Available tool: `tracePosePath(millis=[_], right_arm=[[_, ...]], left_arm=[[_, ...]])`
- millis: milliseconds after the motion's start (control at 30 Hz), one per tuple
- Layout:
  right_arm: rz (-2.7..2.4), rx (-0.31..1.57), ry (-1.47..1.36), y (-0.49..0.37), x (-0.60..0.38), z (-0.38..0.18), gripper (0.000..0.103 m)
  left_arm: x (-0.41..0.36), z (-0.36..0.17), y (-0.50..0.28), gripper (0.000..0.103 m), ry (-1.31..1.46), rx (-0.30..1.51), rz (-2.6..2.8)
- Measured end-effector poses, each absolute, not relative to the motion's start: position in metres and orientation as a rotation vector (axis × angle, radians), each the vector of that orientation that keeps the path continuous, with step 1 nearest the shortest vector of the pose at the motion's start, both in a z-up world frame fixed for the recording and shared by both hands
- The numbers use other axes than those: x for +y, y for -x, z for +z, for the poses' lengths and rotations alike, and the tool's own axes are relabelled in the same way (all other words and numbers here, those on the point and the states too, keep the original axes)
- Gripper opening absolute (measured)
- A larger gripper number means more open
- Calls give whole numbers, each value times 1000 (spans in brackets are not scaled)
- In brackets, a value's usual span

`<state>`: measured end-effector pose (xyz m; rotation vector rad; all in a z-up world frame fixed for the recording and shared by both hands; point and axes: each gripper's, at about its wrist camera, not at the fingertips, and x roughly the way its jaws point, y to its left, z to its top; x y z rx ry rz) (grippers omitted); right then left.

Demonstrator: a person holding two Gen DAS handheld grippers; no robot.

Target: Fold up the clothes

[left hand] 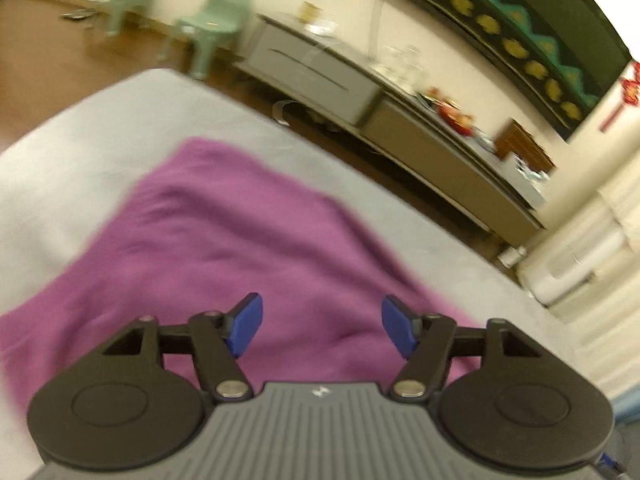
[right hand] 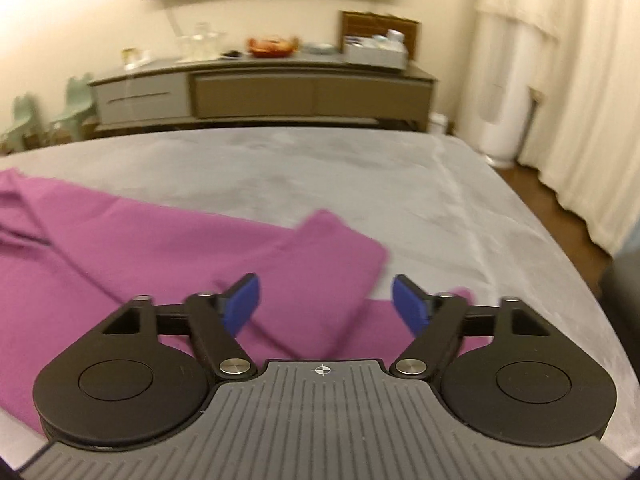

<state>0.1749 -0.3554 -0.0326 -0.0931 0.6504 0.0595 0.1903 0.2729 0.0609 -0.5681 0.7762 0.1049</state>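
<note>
Left wrist: one purple garment [left hand: 224,240], two green chairs [left hand: 212,26], one bed [left hand: 100,120].

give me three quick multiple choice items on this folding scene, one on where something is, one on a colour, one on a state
1. Where does the garment lie?
A. on the grey bed cover
B. on the sideboard
C. on the floor

2. What colour is the garment?
A. green
B. purple
C. white

3. How do the jaws of the right gripper stand?
A. shut on the garment
B. shut on nothing
C. open, holding nothing

Answers:
1 A, the cloth is spread on the bed cover, with the sideboard beyond the bed's far edge.
2 B, it shows purple in both wrist views.
3 C, the blue pads stand wide apart above the cloth, pinching none of it.
</note>
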Motion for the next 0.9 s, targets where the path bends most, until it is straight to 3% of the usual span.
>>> tracePosePath(millis=[200, 333, 367, 400, 533, 600, 700, 800, 867, 900], right_arm=[[124, 616, 259, -175, -315, -40, 84], [127, 600, 270, -173, -314, -37, 87], [125, 594, 265, -174, -316, -36, 87], [122, 589, 258, -176, -318, -35, 88], [109, 590, 198, -182, -330, -32, 88], [105, 591, 168, -181, -333, -29, 90], [130, 557, 164, -177, -327, -26, 95], [167, 544, 219, -181, -311, -35, 97], [170, 576, 283, -192, -300, -50, 92], [169, 608, 302, -198, -299, -59, 80]], left_arm=[[216, 37, -315, 71, 498, 933, 73], [209, 8, -358, 54, 487, 1005, 173], [210, 5, -361, 32, 493, 1004, 187], [211, 5, -361, 2, 502, 994, 191], [221, 33, -303, 2, 572, 817, 142], [225, 49, -236, 2, 644, 699, 104], [219, 39, -149, 2, 620, 706, 126], [227, 19, -117, 2, 607, 755, 163], [230, 18, -113, 3, 597, 758, 165], [230, 22, -115, 3, 587, 746, 154]])
